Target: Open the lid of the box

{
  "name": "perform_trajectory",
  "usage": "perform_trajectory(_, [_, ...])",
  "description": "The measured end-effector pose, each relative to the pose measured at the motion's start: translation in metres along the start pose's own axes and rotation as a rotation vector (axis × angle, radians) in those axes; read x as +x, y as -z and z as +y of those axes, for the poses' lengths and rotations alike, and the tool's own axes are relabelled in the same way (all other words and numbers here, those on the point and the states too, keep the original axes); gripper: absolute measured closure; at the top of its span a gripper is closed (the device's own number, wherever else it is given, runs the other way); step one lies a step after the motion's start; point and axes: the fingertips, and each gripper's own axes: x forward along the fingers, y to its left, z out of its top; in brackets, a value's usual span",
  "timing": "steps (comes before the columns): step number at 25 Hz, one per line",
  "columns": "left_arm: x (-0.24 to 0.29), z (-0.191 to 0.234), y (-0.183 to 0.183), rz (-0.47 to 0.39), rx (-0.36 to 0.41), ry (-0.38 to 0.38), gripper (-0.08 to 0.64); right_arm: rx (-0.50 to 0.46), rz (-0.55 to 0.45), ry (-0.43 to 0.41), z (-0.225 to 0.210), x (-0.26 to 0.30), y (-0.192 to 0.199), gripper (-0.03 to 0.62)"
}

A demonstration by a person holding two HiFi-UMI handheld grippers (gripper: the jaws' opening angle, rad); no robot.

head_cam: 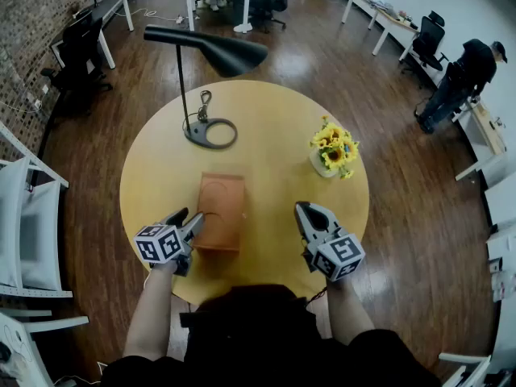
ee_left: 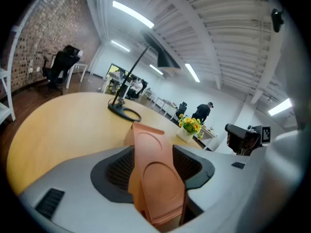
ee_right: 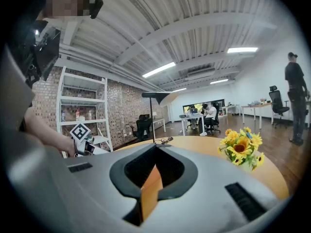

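Observation:
An orange-brown box (head_cam: 220,210) lies flat with its lid down in the middle of the round yellow table (head_cam: 274,111). My left gripper (head_cam: 187,219) is at the box's near left corner, jaws wide open. In the left gripper view the near end of the box (ee_left: 146,140) fills most of the gap in the left gripper (ee_left: 153,166), with a dark slit left on the right side. My right gripper (head_cam: 307,213) hovers shut to the right of the box, apart from it. An orange sliver shows in the slot of the right gripper (ee_right: 151,176); I cannot tell what it is.
A black desk lamp stands behind the box, its ring base (head_cam: 211,133) on the table and its shade (head_cam: 218,51) overhanging. A pot of sunflowers (head_cam: 334,151) sits at the right. White chairs (head_cam: 24,224) stand at the left, and a person (head_cam: 476,67) is at the far right.

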Motion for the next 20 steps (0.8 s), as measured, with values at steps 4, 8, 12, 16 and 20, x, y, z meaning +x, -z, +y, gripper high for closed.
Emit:
perform_trajectory(4, [0.017,0.017,0.025,0.086,-0.046,-0.036,0.307,-0.003,0.031,-0.031,0.008,0.011,0.01,0.589])
perform_trajectory(8, [0.023,0.022,0.04,0.136,-0.042,-0.065,0.307,0.006,0.075,-0.055,0.009,0.018,0.025,0.589])
perform_trajectory(12, [0.024,0.026,0.051,0.181,-0.056,-0.089,0.325,-0.035,0.146,-0.086,0.013,0.033,0.044,0.588])
perform_trajectory(16, [0.022,0.024,0.051,0.193,-0.085,-0.108,0.348,-0.155,0.238,-0.147,0.02,0.052,0.069,0.588])
perform_trajectory(20, [0.024,0.024,0.051,0.222,-0.082,-0.13,0.348,-0.291,0.368,-0.25,0.036,0.077,0.105,0.53])
